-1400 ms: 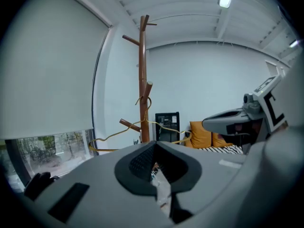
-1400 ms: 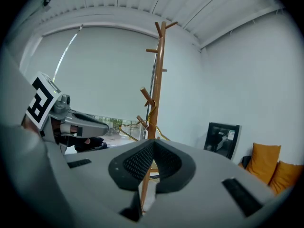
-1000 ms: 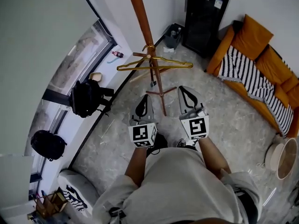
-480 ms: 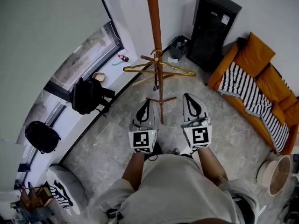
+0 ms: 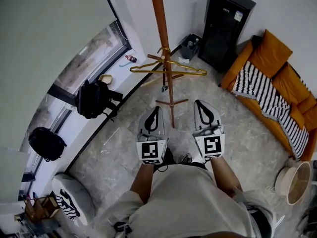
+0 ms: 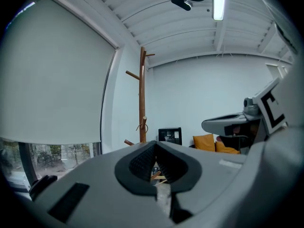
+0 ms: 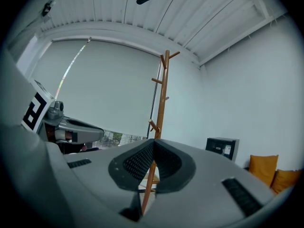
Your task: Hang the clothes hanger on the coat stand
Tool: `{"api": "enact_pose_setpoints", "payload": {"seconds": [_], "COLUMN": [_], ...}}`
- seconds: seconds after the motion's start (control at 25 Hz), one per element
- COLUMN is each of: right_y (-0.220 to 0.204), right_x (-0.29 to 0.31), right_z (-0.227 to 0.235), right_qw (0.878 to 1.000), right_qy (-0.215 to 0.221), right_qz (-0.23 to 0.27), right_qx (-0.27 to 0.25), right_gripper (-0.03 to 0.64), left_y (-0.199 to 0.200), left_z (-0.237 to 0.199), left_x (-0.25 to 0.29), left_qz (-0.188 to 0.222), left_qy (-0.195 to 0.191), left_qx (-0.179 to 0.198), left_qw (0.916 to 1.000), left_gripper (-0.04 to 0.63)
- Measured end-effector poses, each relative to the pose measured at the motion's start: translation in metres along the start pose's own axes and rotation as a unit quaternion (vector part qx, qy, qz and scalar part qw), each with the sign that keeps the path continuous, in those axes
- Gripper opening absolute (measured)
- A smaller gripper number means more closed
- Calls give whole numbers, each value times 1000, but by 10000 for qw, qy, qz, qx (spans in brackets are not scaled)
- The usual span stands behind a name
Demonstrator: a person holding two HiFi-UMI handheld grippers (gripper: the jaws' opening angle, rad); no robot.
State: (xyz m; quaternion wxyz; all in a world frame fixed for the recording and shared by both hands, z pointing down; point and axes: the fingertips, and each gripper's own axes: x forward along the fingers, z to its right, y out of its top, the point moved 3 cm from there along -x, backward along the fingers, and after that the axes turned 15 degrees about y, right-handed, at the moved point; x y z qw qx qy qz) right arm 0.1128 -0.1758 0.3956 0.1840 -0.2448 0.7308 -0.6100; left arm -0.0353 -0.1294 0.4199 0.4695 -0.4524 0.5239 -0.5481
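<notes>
Hardly anything has moved: golden hanger (image 5: 184, 72) already hangs on the coat stand (image 5: 163, 33). Left gripper (image 5: 154, 109) and right gripper (image 5: 200, 103) wait before its foot, jaws pressed together, empty. Task looks done; next, I think, only stepping away.

Coat stand (image 5: 161, 33): on floor, ahead of both claws.
Clothes hanger (image 5: 202, 72): on stand's low peg.
Cabinet (image 5: 225, 26): behind stand, right.
Sofa (image 5: 272, 78): far right.
Backpack (image 5: 94, 99): left, by window.
Left claw (image 5: 153, 109), right claw (image 5: 200, 104): side by side.

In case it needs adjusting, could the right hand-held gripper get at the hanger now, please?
Probably yes: nothing stands between the right hand-held gripper and the hanger hanging on the coat stand, though its jaws are shut.
</notes>
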Motion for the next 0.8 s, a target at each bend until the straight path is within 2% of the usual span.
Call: {"api": "enact_pose_setpoints", "payload": {"seconds": [0.52,0.8], "right_y": [-5,-4], "right_x": [-10,-6], "right_z": [0,-1], "right_qw": [9998,9999], "right_qy": [-63,-45], "right_qz": [-143,-58], "right_qx": [-76,-79], "right_gripper": [3,3], "left_y": [-2,2], "left_z": [7,7], "left_x": [-3,2], "left_qz": [-16,30], "left_qy": [-58,-112], "left_qx": [-13,135], "left_qw": [10000,9998], "left_gripper": [9,9]}}
